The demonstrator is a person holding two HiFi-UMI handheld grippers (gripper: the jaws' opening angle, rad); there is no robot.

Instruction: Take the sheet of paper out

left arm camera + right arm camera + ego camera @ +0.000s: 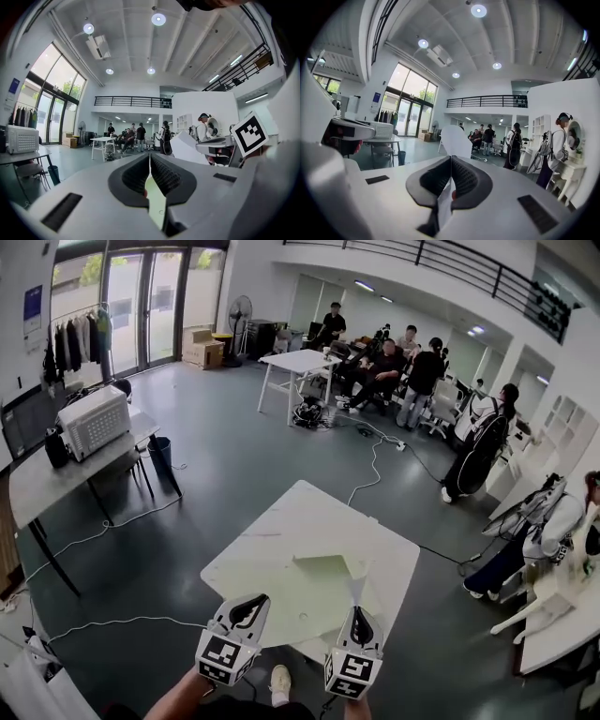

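The sheet of paper (pixel 454 137) is white and stands up past the right gripper (pixel 357 613), whose jaws are closed on its lower edge; in the right gripper view the paper runs down through the pinched pads. Just beside it is a pale green folder (pixel 319 577), held up over the white table (pixel 281 521) by the left gripper (pixel 251 602), whose jaws are likewise clamped tight, on an edge of the folder seen end-on in the left gripper view. Both grippers point roughly level and sit near each other above the table's near side. This looks like the pulling-out step, with one gripper anchoring the folder and the other drawing the sheet away. I cannot tell whether the far end of the sheet is already free of the folder. The next move likely calls for drawing the two grippers further apart, keeping both grips firm so that the thin paper neither slips nor tears, until the sheet hangs clear.
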